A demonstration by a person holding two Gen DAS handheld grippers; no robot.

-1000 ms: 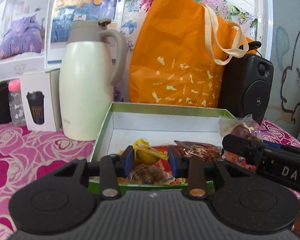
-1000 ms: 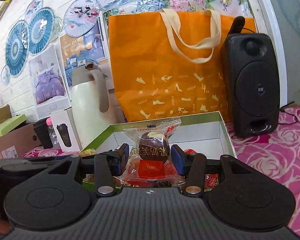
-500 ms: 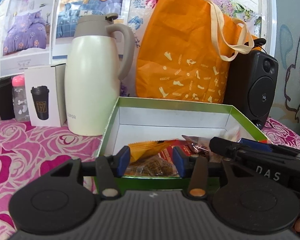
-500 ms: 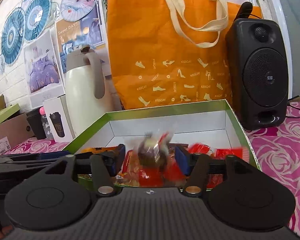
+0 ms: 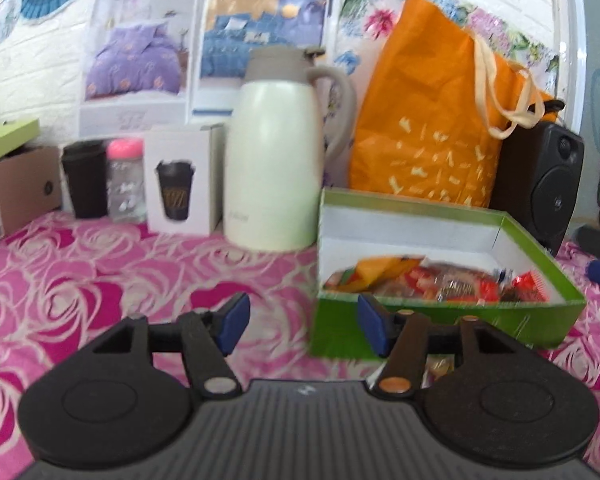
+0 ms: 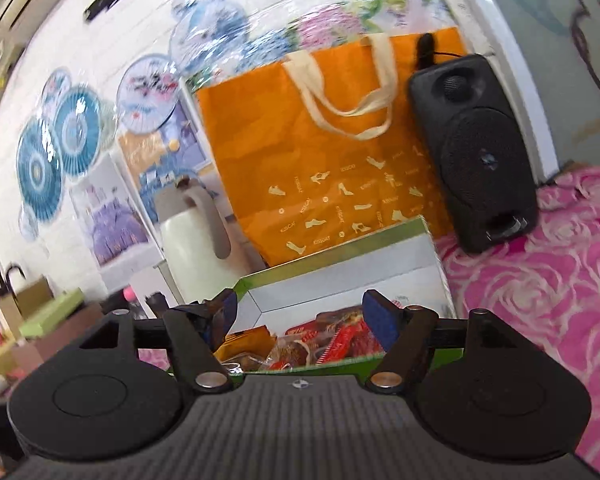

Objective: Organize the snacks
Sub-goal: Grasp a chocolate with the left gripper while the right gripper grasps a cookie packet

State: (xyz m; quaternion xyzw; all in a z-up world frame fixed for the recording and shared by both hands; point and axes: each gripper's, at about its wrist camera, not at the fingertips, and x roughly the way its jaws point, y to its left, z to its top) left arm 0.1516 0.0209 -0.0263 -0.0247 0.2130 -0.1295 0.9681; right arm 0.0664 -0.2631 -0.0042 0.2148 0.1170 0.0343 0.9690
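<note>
Left wrist view: one green box stands on the rose-patterned desk, holding a heap of wrapped snacks, too jumbled to count. Left tongs, jaws just opening, are released and empty, left of the box. Right tongs gape wide, empty, over the box. Behind: one cream jug, one orange bag, one speaker.

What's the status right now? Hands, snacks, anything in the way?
Left gripper open, empty, just widening. Right gripper open, empty. Snacks in green box. Nothing blocking.
</note>
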